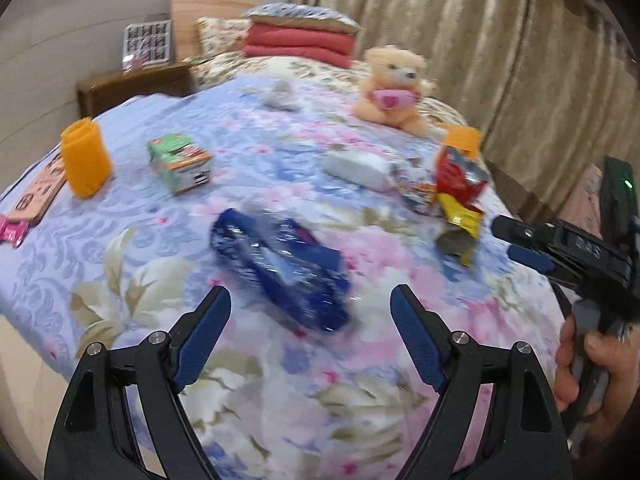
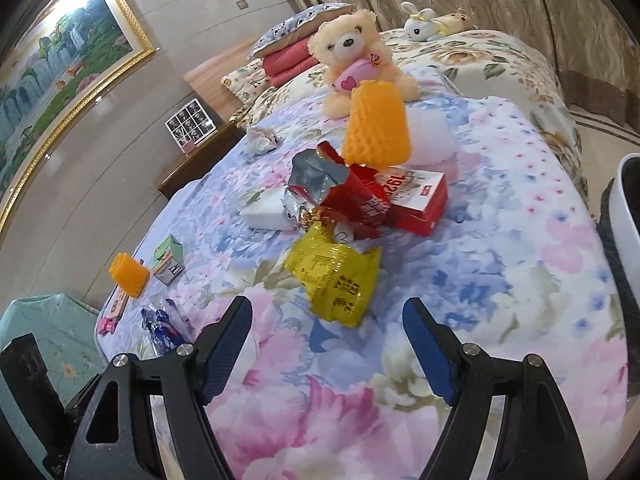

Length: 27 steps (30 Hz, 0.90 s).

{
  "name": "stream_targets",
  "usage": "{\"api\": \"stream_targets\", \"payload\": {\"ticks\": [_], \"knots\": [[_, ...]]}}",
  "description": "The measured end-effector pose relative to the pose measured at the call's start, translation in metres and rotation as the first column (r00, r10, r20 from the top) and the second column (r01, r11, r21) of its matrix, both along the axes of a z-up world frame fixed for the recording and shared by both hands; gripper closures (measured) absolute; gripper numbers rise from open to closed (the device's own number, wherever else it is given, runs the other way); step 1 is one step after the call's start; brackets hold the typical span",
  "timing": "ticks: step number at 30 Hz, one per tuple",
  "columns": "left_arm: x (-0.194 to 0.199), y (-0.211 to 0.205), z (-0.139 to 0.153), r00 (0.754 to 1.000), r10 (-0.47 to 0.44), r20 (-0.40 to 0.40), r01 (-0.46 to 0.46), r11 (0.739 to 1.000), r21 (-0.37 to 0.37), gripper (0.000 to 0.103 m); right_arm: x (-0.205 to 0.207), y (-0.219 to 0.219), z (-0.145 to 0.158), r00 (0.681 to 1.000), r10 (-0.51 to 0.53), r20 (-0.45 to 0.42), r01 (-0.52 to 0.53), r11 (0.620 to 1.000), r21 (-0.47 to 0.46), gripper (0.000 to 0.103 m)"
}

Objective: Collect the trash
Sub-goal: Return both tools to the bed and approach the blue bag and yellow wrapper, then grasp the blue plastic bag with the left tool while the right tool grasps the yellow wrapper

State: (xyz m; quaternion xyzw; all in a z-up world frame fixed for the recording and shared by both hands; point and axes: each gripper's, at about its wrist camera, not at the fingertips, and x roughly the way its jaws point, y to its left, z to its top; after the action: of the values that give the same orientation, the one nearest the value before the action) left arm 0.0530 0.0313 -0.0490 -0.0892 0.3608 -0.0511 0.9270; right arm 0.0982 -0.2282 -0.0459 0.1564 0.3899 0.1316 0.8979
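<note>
Left wrist view: left gripper (image 1: 310,300) stood with jaws spread, nothing between them. The blue wrapper (image 1: 280,268) lay flat on the bed (image 1: 160,248) just above and between the fingertips, centre frame; I judged it the left side's target, since the jaws framed it. The right gripper (image 1: 524,246) entered from the right edge, near the snack wrappers (image 1: 460,196).

Right wrist view: right gripper (image 2: 328,316), jaws likewise released and empty. The yellow packet (image 2: 336,280) lay just above the gap, lower centre, loose on the quilt, probably next. Red box (image 2: 420,200) and orange foam sleeve (image 2: 376,128) sat behind it.
</note>
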Motion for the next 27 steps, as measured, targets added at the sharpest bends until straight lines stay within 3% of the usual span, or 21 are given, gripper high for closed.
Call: {"api": "stream_targets", "payload": {"ticks": [6, 11, 15, 17, 18, 19, 21, 27], "knots": [[0.029, 0.013, -0.008, 0.997, 0.045, -0.055, -0.047, 0.998, -0.038, 0.016, 0.014, 0.013, -0.009, 1.0, -0.012, 0.004, 0.013, 0.998, -0.059, 0.024], [0.045, 0.015, -0.017, 0.993, 0.06, -0.098, -0.064, 0.997, -0.044, 0.016, 0.027, 0.012, -0.019, 0.999, -0.032, -0.018, 0.031, 0.998, -0.047, 0.024], [0.044, 0.011, -0.016, 0.995, 0.067, -0.079, -0.068, 0.998, -0.018, 0.019, 0.034, 0.01, -0.023, 0.998, -0.047, -0.033, 0.046, 0.998, -0.034, 0.025], [0.043, 0.007, -0.015, 0.997, 0.044, -0.063, -0.045, 0.999, -0.006, 0.039, 0.036, 0.01, -0.026, 0.998, -0.05, -0.038, 0.048, 0.998, -0.04, 0.036], [0.044, 0.004, -0.016, 0.998, 0.025, -0.063, -0.025, 1.0, -0.003, 0.053, 0.037, 0.01, -0.027, 0.998, -0.047, -0.042, 0.045, 0.998, -0.041, 0.049], [0.046, 0.002, -0.016, 0.998, 0.008, -0.066, -0.008, 1.0, -0.001, 0.057, 0.038, 0.01, -0.029, 0.998, -0.04, -0.049, 0.039, 0.999, -0.036, 0.067], [0.045, -0.003, -0.017, 0.998, -0.02, -0.059, 0.02, 1.0, 0.004, 0.064, 0.037, 0.009, -0.032, 0.998, -0.038, -0.057, 0.036, 0.999, -0.036, 0.077], [0.04, -0.019, -0.006, 0.995, -0.095, -0.024, 0.095, 0.996, -0.002, 0.068, 0.018, -0.005, -0.023, 0.999, -0.036, -0.018, 0.035, 0.999, -0.012, 0.086]]}}
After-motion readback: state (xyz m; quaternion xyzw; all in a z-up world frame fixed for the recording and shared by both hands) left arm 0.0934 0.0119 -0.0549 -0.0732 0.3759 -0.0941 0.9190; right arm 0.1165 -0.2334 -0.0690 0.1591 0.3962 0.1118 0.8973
